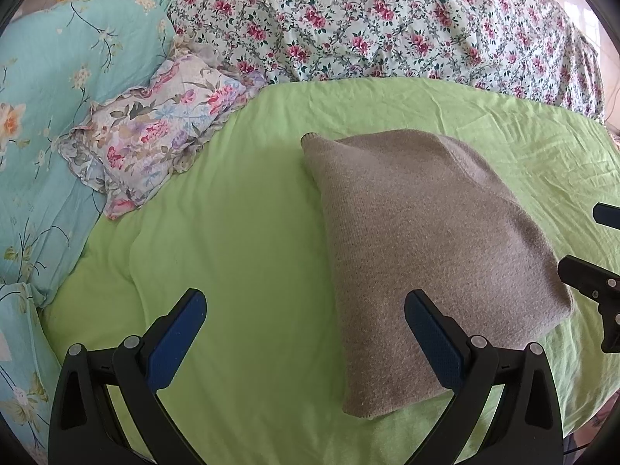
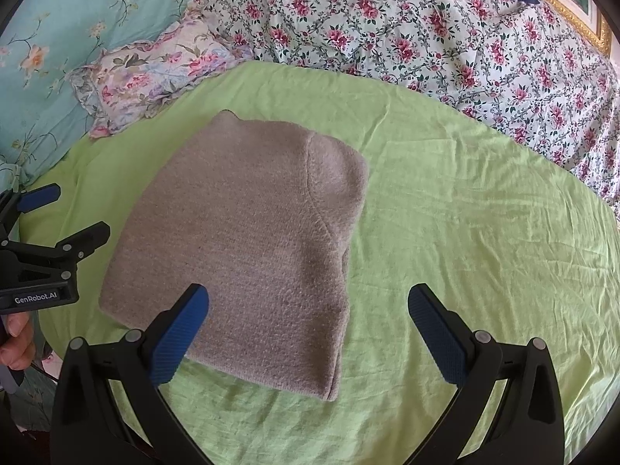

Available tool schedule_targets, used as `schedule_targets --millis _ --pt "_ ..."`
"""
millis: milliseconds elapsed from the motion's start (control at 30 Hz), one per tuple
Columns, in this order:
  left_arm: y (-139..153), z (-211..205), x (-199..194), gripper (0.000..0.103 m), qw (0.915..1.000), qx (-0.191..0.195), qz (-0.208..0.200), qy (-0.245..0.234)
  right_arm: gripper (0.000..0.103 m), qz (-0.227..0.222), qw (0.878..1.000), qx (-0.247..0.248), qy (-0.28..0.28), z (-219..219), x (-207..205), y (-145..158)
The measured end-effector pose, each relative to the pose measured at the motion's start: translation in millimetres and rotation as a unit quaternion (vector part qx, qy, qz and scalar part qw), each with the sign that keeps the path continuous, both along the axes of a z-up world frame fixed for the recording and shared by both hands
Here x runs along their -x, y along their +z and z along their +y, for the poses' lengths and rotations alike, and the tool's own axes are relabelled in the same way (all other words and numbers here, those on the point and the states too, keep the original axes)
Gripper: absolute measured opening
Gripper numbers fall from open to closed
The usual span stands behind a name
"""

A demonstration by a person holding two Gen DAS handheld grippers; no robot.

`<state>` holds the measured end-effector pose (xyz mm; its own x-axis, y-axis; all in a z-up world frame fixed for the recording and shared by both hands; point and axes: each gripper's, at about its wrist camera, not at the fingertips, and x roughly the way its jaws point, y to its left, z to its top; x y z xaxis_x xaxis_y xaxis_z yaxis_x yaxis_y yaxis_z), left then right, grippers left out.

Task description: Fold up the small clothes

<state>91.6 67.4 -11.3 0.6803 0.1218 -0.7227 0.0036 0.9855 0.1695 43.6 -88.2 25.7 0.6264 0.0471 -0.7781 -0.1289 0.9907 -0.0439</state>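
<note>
A grey-brown knitted garment (image 1: 418, 240) lies folded into a thick rectangle on the green sheet (image 1: 232, 232); it also shows in the right wrist view (image 2: 248, 240). My left gripper (image 1: 306, 310) is open and empty, hovering at the garment's near left edge, its right finger over the fabric. My right gripper (image 2: 308, 306) is open and empty above the garment's near right edge. The right gripper shows at the right edge of the left wrist view (image 1: 596, 255), and the left gripper at the left edge of the right wrist view (image 2: 54, 217).
A small floral pillow (image 1: 155, 131) and a turquoise floral quilt (image 1: 50, 116) lie at the left. A pink-flowered duvet (image 1: 387, 23) is bunched along the back. The green sheet (image 2: 465, 232) extends to the right of the garment.
</note>
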Motion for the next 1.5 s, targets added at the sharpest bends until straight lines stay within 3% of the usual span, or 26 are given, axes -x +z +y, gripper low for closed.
schedule_targets --millis 1500 --pt "2.7 -0.7 1.7 0.102 1.0 0.006 -0.003 -0.006 0.103 -0.003 1.0 -0.01 -0.007 6.9 2.5 1.2"
